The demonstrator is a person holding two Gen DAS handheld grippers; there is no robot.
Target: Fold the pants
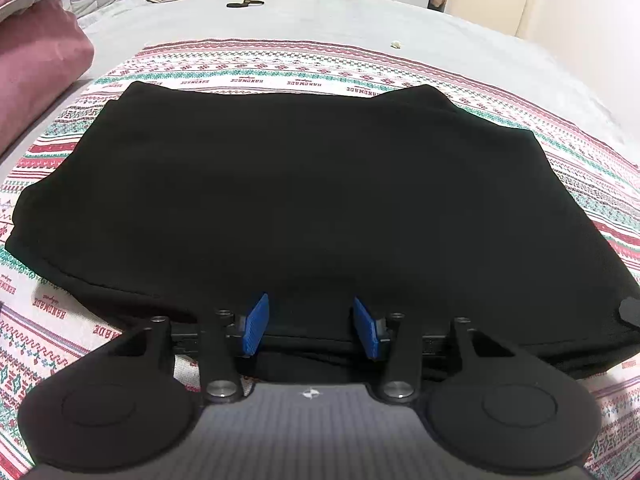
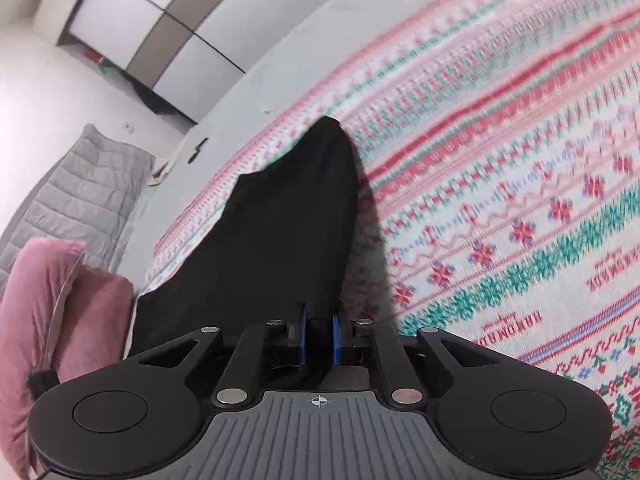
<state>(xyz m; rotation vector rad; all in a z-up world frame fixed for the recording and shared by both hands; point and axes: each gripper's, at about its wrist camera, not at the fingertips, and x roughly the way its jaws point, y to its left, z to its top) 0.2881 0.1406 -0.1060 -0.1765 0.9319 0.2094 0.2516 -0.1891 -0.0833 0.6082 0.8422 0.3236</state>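
Blue pads (image 1: pixel 256 326) of the left gripper (image 1: pixel 310 326) sit nearest the lens, spread apart over the near edge of the black pants (image 1: pixel 304 200). Nothing is pinched between them; the cloth lies flat underneath, so this claw reads as released.

Pants: in the left view, already folded into a broad, roughly rectangular stack, layered edges showing along the near side and at the left. Fabric matte, dense black, soft-looking, with almost no surface detail. The stack rests on a patterned cloth (image 1: pixel 280 66) spread over the bed.

Right gripper (image 2: pixel 319 336): jaws drawn nearly together with a pinch of black fabric between the pads, clenched on the pants (image 2: pixel 288 216). From that grip, cloth rises in a taut, tapering sheet to a point, lifted off the patterned cloth (image 2: pixel 520 200), with a shadow beside it.

Progress, as judged: most of the folding seems done; one end is lifted by the right claw, so at least one more fold-over and a flattening likely remain.

Surroundings: patterned cloth is knit-style, bands of red, teal and white with snowflake motifs and printed lettering. Grey bedsheet (image 1: pixel 340 16) beyond, smooth. Pink pillows (image 1: pixel 36 64) at left, plush; a grey quilted cover (image 2: pixel 80 188) behind. Small dark object (image 1: pixel 244 3) lies on the sheet far off; I cannot tell what it is.
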